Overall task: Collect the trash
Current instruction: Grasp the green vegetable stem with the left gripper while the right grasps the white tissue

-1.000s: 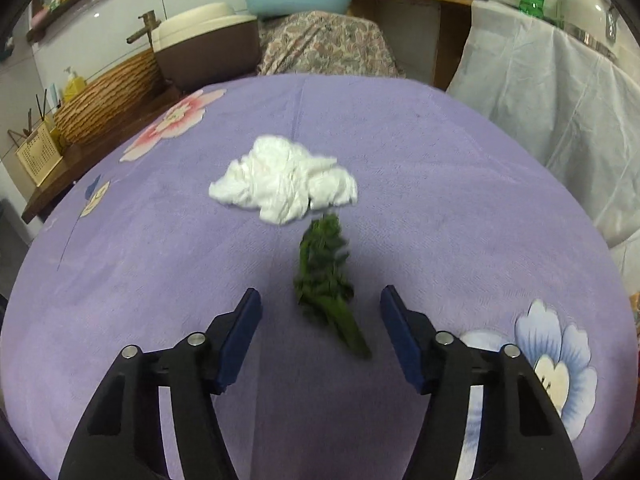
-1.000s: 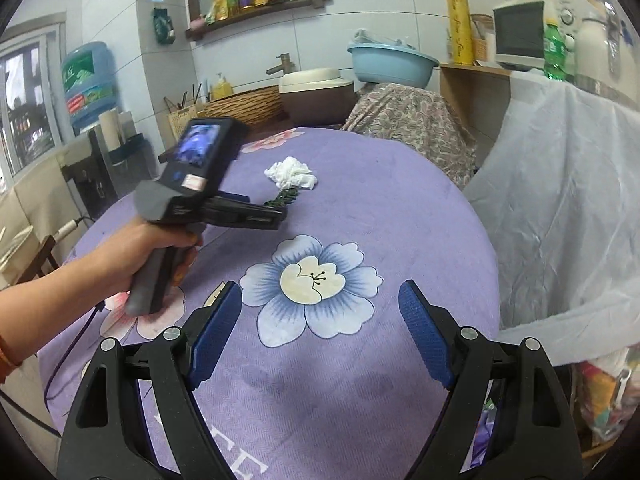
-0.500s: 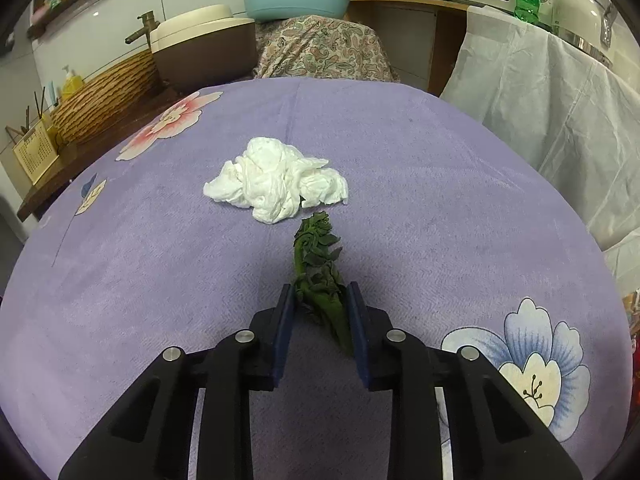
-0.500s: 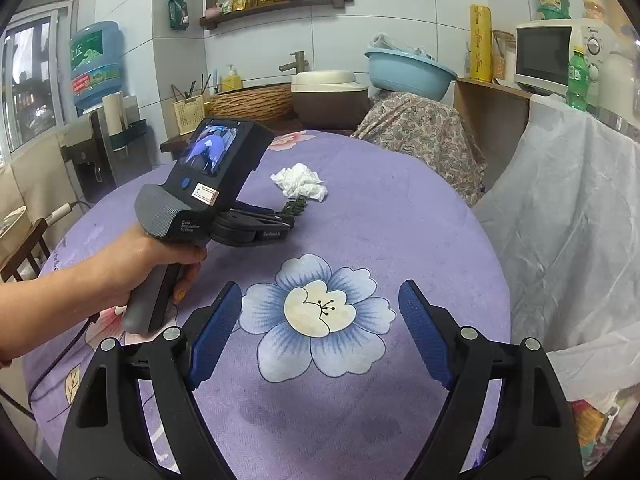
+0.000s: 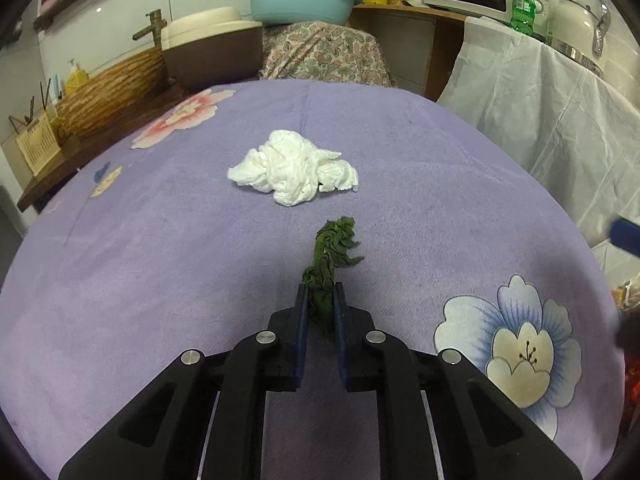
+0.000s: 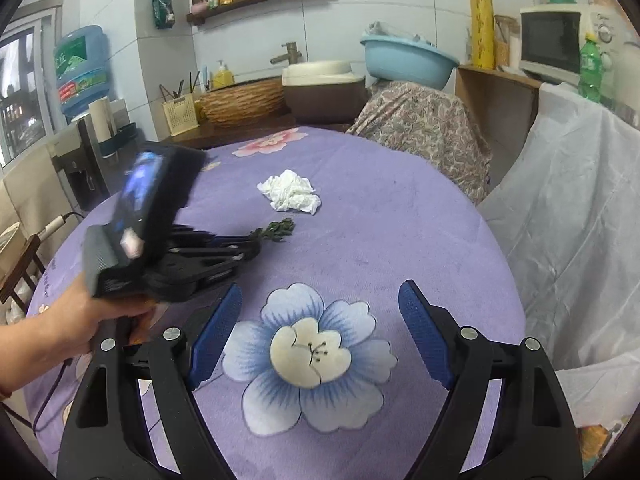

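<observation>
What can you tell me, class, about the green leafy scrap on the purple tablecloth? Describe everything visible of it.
The green leafy scrap is a dark, wilted, crumpled sprig of vegetable, long and narrow. Its near end sits between the pads of the left gripper, whose jaws are closing on it; its frilly far end points toward the crumpled white tissue without touching it. It lies along the purple tablecloth; whether it has lifted off cannot be told.

Purple tablecloth point(image 5: 160, 280) mostly bare. Only crumpled tissue point(image 5: 294, 172) lies just beyond green sprig point(image 5: 334, 248), w/ small gap betw. them. White sheet point(image 6: 568, 216) walls off right edge.
</observation>
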Demonstrator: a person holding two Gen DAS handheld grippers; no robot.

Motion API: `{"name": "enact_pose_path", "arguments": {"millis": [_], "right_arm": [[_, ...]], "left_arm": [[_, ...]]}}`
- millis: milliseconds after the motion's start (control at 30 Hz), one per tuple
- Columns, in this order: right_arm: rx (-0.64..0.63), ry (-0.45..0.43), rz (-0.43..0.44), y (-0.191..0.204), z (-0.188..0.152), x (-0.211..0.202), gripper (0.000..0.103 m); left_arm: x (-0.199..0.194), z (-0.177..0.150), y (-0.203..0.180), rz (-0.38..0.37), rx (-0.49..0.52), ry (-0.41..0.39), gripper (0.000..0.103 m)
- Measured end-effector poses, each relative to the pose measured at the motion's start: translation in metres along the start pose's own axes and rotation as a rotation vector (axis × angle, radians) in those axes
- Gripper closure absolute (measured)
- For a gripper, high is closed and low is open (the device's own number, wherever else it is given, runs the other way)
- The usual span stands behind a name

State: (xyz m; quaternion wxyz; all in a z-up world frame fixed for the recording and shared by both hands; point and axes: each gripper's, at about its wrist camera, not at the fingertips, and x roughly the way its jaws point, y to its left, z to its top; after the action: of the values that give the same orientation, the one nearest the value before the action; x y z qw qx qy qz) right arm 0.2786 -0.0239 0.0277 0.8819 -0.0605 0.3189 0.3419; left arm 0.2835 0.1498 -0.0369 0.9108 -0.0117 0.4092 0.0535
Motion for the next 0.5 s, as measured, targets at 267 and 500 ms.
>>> {"name": "enact_pose_path", "arguments": {"millis": [267, 500], "right_arm": [[0.061, 0.159, 0.047, -0.002, 0.052, 0.105, 0.023], [-0.025, 0.244, 0.029, 0.023, 0.089, 0.183, 0.023]], "left_arm": [[-0.036, -0.011, 0.027, 0.014, -0.029, -0.060, 0.091], [-0.048, -0.020, 0.045, 0.053, -0.037, -0.084, 0.091]]}}
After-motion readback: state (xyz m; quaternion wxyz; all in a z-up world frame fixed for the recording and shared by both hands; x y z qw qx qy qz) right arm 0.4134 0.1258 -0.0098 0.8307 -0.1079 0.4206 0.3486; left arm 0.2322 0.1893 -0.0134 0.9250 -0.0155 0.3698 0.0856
